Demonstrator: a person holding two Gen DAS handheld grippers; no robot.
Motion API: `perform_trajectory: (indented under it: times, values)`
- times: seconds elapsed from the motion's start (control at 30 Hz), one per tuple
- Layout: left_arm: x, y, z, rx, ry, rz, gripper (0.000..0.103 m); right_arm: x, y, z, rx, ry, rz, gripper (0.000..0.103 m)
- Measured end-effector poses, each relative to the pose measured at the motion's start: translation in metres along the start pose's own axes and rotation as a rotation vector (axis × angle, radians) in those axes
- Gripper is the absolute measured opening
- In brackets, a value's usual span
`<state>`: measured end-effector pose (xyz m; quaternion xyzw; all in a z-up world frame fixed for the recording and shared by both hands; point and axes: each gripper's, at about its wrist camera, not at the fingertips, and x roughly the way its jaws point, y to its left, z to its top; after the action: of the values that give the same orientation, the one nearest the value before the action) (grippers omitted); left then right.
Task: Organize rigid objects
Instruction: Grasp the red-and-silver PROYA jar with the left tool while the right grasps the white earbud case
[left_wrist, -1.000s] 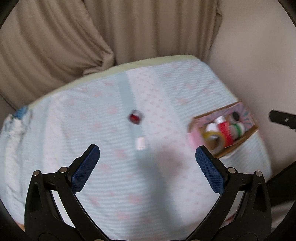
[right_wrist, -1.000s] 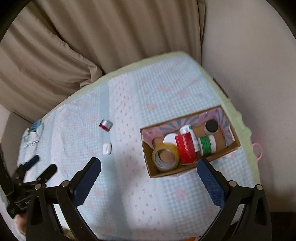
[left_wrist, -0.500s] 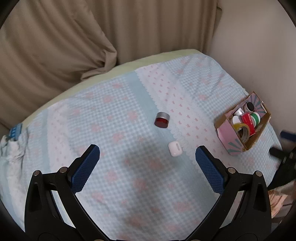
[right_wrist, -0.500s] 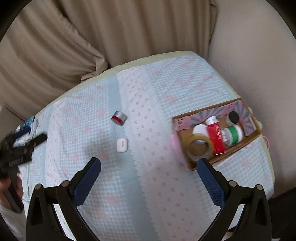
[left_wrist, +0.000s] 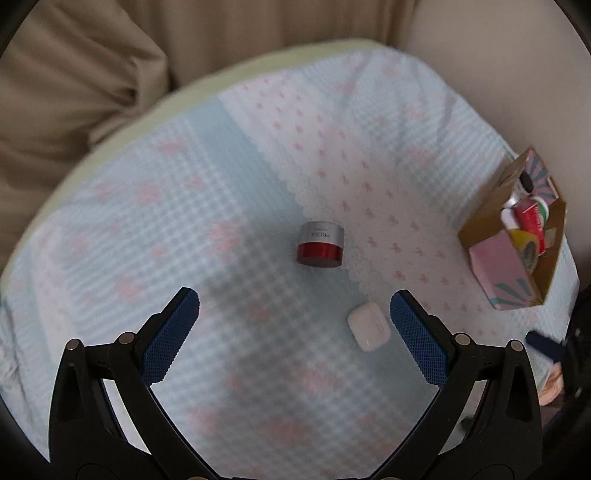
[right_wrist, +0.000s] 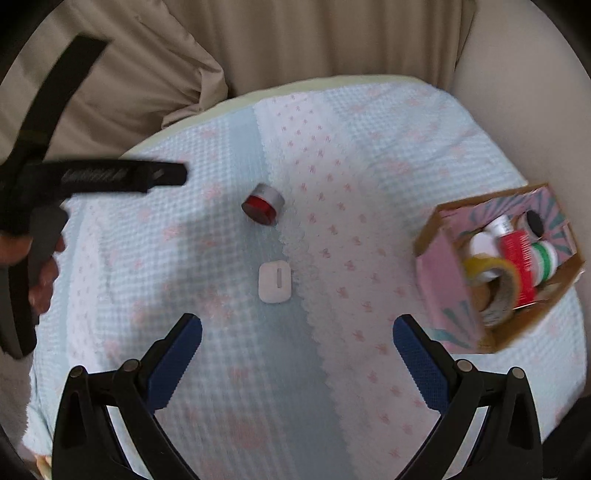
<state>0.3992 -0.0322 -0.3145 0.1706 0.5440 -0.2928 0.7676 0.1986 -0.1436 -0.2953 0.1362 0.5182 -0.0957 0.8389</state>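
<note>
A red and silver jar (left_wrist: 320, 244) lies on the blue and pink cloth, ahead of my open, empty left gripper (left_wrist: 294, 306). A white earbud case (left_wrist: 368, 329) lies just inside its right finger. In the right wrist view the jar (right_wrist: 263, 204) and the case (right_wrist: 274, 281) lie ahead of my open, empty right gripper (right_wrist: 297, 332). The left gripper (right_wrist: 110, 176) reaches in from the left, above the cloth. A cardboard box (right_wrist: 439, 266) with tape rolls and small containers stands at the right, also in the left wrist view (left_wrist: 495, 269).
The cloth covers a round-edged table (right_wrist: 207, 114) with beige curtains (right_wrist: 258, 40) behind and a pale wall (right_wrist: 535, 92) at the right. The box sits near the table's right edge. A hand (right_wrist: 40, 273) holds the left gripper's handle.
Both grippers have moved down and closer to the jar and case. The left gripper has swung in over the cloth from the left.
</note>
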Motion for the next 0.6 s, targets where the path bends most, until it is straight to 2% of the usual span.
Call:
perform_trajectory:
  times: [0.1, 0.33, 0.43, 0.47, 0.6]
  values:
    - [0.046, 0.002, 0.008, 0.006, 0.040, -0.036, 0.102, 0.035, 0.010, -0.005, -0.004, 0.000, -0.022, 0.098]
    - [0.121, 0.001, 0.022, 0.018, 0.103, -0.095, 0.098, 0.111, 0.033, -0.010, -0.043, 0.023, -0.068, 0.084]
    - [0.143, -0.003, 0.025, 0.028, 0.123, -0.115, 0.093, 0.135, 0.035, -0.008, -0.035, 0.030, -0.081, 0.080]
    - [0.147, -0.005, 0.026, 0.035, 0.128, -0.114, 0.092, 0.142, 0.034, -0.007, -0.029, 0.035, -0.083, 0.074]
    - [0.162, -0.012, 0.028, 0.058, 0.140, -0.115, 0.089, 0.164, 0.034, -0.004, -0.002, 0.053, -0.080, 0.072]
